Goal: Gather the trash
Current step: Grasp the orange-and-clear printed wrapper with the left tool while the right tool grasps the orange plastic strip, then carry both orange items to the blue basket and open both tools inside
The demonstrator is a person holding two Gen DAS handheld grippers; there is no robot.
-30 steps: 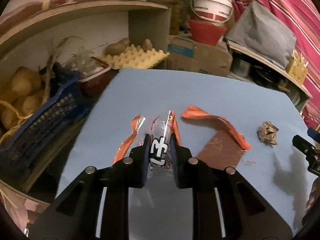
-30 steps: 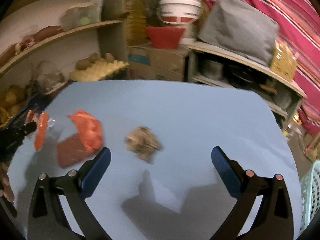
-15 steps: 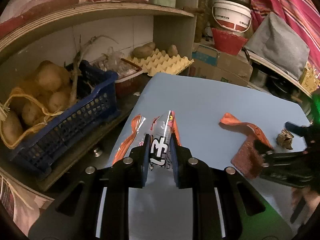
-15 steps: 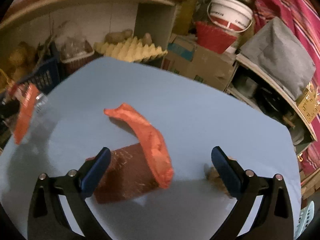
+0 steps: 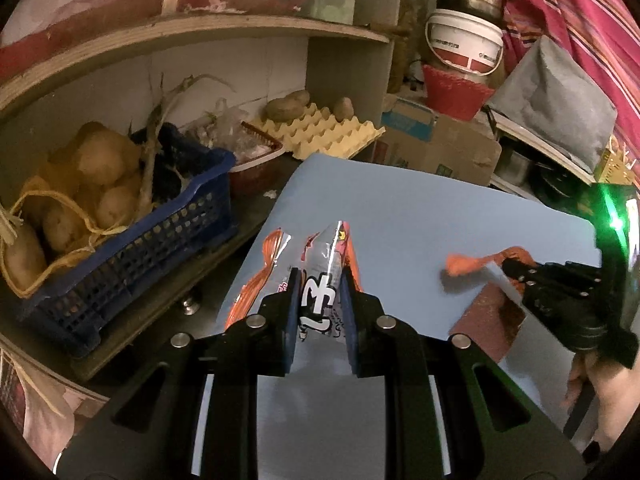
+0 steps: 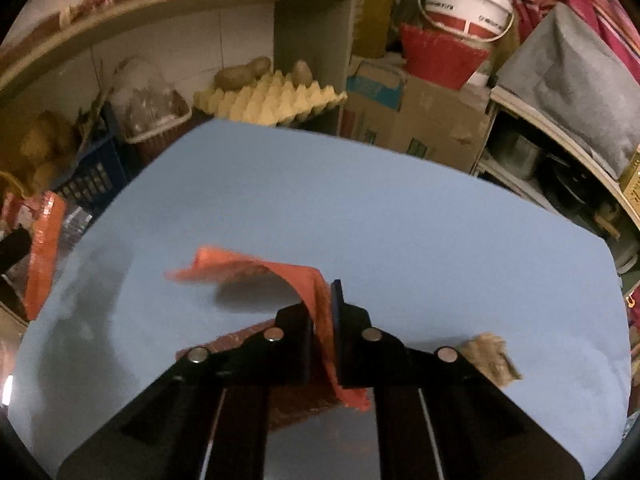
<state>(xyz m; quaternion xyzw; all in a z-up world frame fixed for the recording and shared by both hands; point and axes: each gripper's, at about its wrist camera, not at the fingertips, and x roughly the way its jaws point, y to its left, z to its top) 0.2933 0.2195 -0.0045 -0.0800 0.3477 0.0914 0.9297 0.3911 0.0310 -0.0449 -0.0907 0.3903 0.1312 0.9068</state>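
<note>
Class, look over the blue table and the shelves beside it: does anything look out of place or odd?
Yes. Potatoes sit on the yellow egg tray, where eggs belong. On the blue table, a crumpled brown paper wad and a brown sheet lie loose as litter.

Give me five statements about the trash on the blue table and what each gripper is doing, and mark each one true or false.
1. The left gripper is shut on the snack wrapper. True.
2. The right gripper stands wide open with nothing between its jaws. False: its jaws have just been closing and now pinch the orange strip.
3. The brown crumpled paper lies on the blue table, held by neither gripper. True.
4. The yellow egg tray is on the blue table. False: it sits on the shelf beyond the table's far edge.
5. The blue basket holds potatoes. True.
</note>
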